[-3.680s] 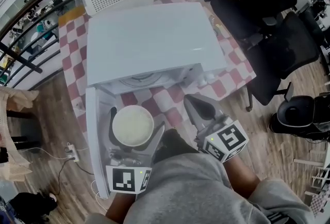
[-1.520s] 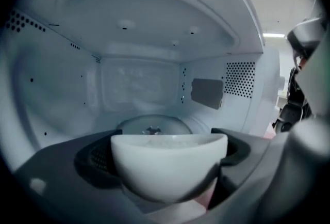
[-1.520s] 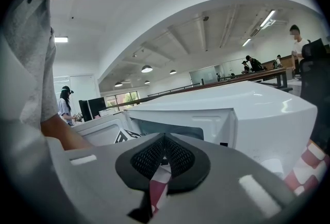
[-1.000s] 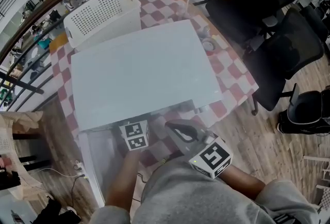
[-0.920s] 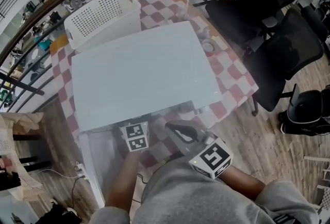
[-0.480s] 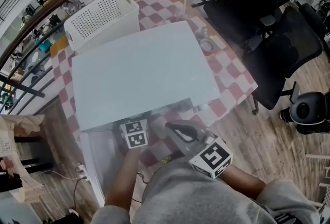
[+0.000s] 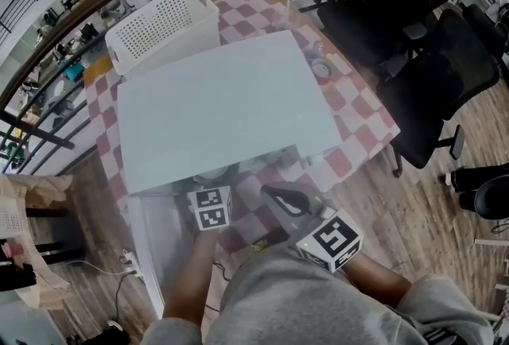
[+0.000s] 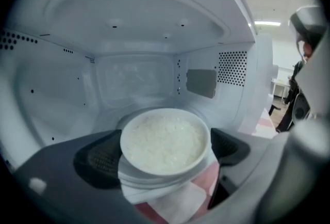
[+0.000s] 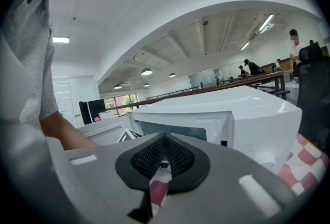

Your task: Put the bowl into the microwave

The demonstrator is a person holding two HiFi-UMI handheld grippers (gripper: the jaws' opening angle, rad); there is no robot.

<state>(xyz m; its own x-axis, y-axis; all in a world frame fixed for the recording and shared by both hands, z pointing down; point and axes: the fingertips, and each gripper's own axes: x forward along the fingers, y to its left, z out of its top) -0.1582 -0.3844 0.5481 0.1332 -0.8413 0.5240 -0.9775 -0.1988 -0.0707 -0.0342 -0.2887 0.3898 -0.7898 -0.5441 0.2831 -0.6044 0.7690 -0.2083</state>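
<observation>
The white bowl [image 8: 165, 141] is gripped by the left hand-held gripper [image 8: 165, 152], right at the open front of the microwave [image 8: 139, 73]. The right hand-held gripper [image 9: 164, 153] is clenched, with nothing held.

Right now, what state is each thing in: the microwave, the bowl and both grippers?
Microwave: door open.
Bowl: full of white food, clamped in the left jaws at the cavity's front.
Left gripper: shut on bowl.
Right gripper: shut, empty.
</observation>
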